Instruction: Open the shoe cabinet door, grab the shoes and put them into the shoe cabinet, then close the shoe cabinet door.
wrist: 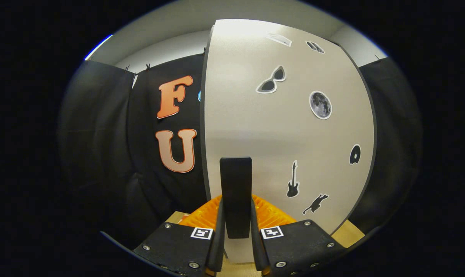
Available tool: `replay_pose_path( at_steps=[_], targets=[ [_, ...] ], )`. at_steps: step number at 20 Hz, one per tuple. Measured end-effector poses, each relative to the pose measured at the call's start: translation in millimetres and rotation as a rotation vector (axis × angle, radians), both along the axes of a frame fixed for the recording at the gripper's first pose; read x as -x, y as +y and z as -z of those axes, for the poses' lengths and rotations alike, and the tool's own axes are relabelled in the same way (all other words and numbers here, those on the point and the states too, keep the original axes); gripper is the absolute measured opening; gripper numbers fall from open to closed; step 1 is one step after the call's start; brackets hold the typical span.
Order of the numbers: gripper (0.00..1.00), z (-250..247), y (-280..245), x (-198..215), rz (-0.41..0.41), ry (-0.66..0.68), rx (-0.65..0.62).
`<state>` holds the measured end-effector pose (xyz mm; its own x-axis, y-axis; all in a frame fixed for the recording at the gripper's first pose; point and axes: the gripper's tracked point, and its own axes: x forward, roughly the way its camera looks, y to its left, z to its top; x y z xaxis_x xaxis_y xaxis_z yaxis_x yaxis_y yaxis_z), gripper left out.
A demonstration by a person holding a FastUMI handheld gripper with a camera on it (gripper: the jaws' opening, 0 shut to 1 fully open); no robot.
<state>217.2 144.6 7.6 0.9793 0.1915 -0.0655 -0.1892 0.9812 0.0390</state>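
The shoe cabinet door [286, 127] is a pale grey panel with small stickers, standing right in front of me. Its dark upright handle [235, 188] sits near the door's left edge. My gripper [235, 231] is shut on that handle, one finger pressing each side of its lower part. The door's dark left edge [203, 127] stands out against the black cloth behind. Whether the door is ajar or flush I cannot tell. No shoes are visible.
Black cloth wall [101, 146] hangs to the left of and behind the cabinet. A light wooden surface [348, 234] shows below the door on the right and between my fingers. White ceiling is above.
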Motion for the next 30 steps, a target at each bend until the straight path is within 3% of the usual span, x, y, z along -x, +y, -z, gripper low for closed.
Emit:
replay_pose_path(
  at_steps=[7,18,30],
  targets=[
    [0.25,1,-16,28,0.003,0.008,-0.004],
    [0.25,3,-49,65,0.031,0.035,-0.038],
    [0.17,3,-104,98,0.151,0.027,-0.044]
  ],
)
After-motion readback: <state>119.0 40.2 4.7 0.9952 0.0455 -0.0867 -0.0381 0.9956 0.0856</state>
